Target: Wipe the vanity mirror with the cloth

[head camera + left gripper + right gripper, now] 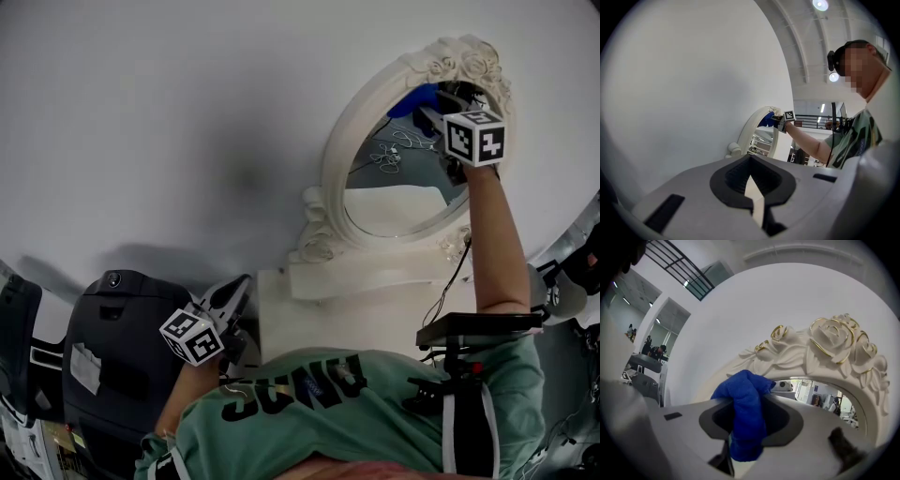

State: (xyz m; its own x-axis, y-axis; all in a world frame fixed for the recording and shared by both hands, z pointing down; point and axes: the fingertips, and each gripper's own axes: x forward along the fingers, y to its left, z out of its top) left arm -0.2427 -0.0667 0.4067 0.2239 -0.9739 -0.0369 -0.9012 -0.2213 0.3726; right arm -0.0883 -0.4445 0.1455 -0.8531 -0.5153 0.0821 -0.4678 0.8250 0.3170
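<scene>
Two claws: right claw (749, 399) clamped on blue cloth (412, 99) at the vanity mirror's (398, 211) rose-carved top; left claw (239, 286) closed, empty, held low.

The person wears a pale green T-shirt (375, 403) with short sleeves and big dark letters across the chest. A thin black cable (454, 277) runs beside the right forearm. The left gripper (236, 289) and the right gripper (428, 105) have grey bodies, and each carries a white cube (192, 336) printed with black square markers.
</scene>
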